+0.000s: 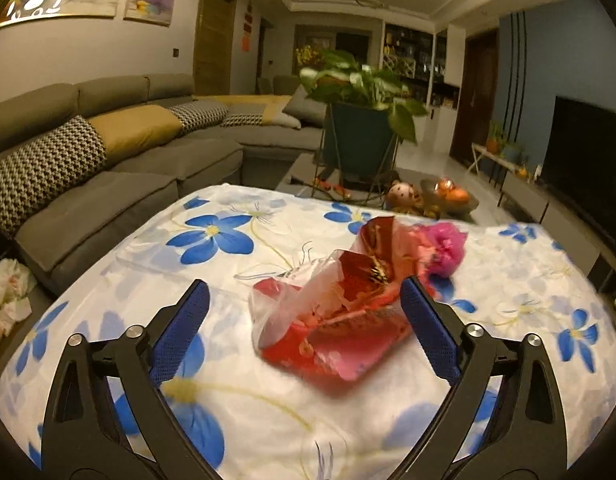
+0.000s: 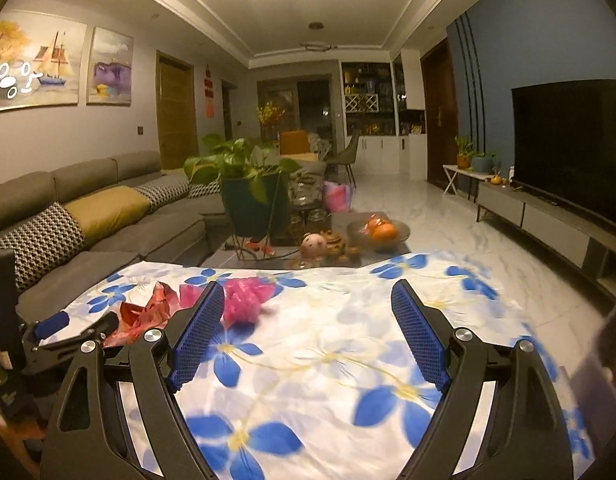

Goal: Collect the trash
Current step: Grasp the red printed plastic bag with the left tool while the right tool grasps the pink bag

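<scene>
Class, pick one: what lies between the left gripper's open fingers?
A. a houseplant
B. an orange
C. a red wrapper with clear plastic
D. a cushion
C: the red wrapper lies on the floral cloth between the open fingers of the left gripper.

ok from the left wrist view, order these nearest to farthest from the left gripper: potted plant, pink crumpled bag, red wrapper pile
1. red wrapper pile, on the floral cloth between the open fingers of the left gripper
2. pink crumpled bag, just behind it, to the right
3. potted plant, beyond the cloth, on a stand
</scene>
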`<action>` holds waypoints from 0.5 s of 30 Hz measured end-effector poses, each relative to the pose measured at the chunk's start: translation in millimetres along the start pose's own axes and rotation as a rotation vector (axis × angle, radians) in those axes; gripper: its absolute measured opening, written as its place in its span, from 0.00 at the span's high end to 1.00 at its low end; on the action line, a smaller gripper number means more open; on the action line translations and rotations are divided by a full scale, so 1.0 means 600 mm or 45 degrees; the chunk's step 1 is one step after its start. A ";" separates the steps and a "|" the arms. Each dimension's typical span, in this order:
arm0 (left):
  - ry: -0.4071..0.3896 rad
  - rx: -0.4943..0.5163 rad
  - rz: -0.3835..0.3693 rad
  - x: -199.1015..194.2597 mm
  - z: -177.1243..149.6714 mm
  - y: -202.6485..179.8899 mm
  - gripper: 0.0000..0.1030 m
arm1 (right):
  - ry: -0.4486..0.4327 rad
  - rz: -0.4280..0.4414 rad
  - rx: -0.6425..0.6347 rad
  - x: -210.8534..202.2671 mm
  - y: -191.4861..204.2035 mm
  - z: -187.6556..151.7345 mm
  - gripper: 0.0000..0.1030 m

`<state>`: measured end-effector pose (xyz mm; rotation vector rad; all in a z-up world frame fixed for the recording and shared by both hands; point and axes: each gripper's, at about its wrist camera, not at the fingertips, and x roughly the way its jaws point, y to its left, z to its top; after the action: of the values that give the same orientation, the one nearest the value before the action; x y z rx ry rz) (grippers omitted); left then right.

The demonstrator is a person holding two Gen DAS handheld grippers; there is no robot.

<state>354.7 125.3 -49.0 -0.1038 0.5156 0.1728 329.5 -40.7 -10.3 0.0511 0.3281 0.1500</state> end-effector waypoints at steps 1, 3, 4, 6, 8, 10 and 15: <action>0.023 0.006 -0.009 0.012 0.002 -0.001 0.17 | 0.011 0.013 0.002 0.014 0.008 0.000 0.19; 0.093 -0.016 -0.046 0.040 0.003 0.005 0.27 | 0.032 0.018 -0.006 0.036 0.020 -0.004 0.19; 0.126 -0.034 -0.057 0.051 0.002 0.009 0.34 | 0.038 0.021 -0.015 0.046 0.024 -0.005 0.19; 0.186 -0.079 -0.106 0.072 0.000 0.019 0.44 | 0.052 0.022 -0.062 0.070 0.044 -0.006 0.19; 0.191 -0.097 -0.133 0.077 -0.003 0.025 0.52 | 0.060 0.031 -0.098 0.089 0.060 -0.007 0.20; 0.176 -0.090 -0.150 0.073 -0.004 0.024 0.60 | 0.073 0.041 -0.106 0.111 0.070 -0.006 0.20; 0.143 -0.113 -0.143 0.068 -0.005 0.030 0.81 | 0.161 0.047 -0.053 0.179 0.082 -0.009 0.28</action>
<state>384.7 147.9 -72.8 -0.2294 0.6124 0.0805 421.3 24.4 -45.9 0.0063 0.4502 0.1969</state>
